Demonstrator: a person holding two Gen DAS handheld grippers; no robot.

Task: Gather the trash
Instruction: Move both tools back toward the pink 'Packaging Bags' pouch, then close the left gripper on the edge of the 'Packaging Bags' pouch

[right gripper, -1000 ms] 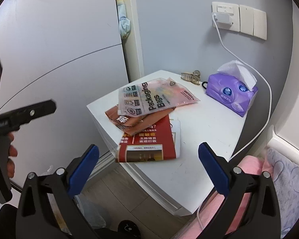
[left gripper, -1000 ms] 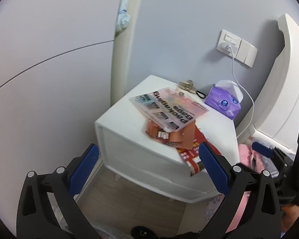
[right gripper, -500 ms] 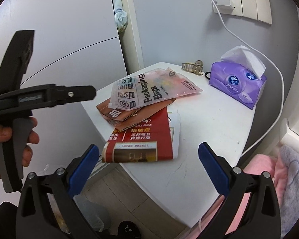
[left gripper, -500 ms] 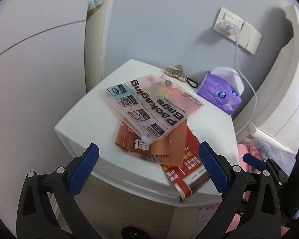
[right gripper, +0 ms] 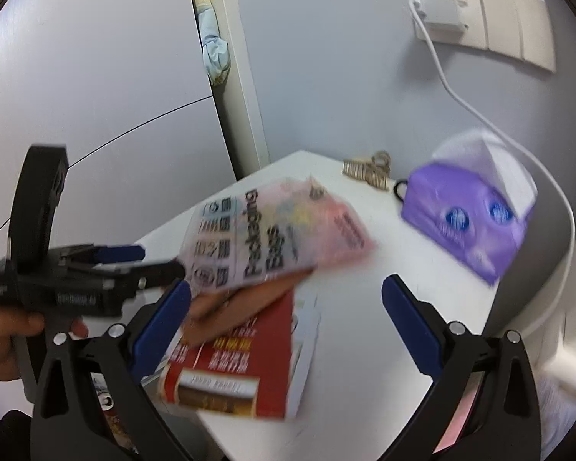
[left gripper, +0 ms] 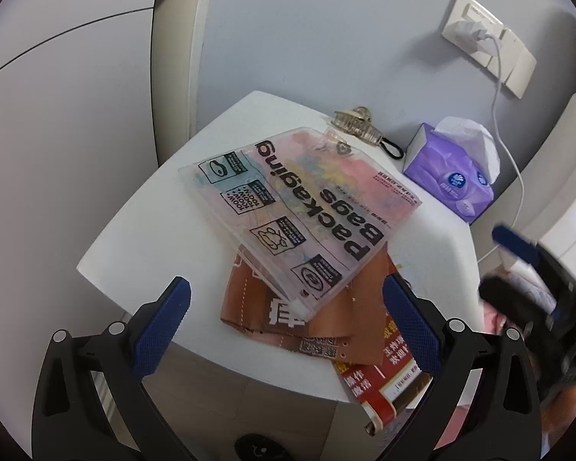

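Note:
A clear pink bag [left gripper: 299,211] printed "Packaging Bags" lies on top of a pile on the white nightstand [left gripper: 142,238]. Under it are a crumpled brown paper wrapper [left gripper: 326,311] and a red leaflet [left gripper: 376,380] that hangs over the front edge. My left gripper [left gripper: 286,296] is open just above the pile's near corner, holding nothing. In the right wrist view the bag [right gripper: 272,230], wrapper [right gripper: 242,299] and leaflet [right gripper: 242,357] are blurred, my right gripper [right gripper: 287,292] is open over them, and the left gripper [right gripper: 161,261] sits at the bag's left edge.
A purple tissue pack [left gripper: 453,176] and a gold hair claw [left gripper: 355,125] with a black hair tie sit at the back of the nightstand. A white charger cable [right gripper: 480,115] hangs from the wall socket. Pink bedding lies to the right, a grey wardrobe door to the left.
Both grippers have come closer to the nightstand. The left one has moved in over the front corner to the edge of the pile. Nothing has been taken hold of.

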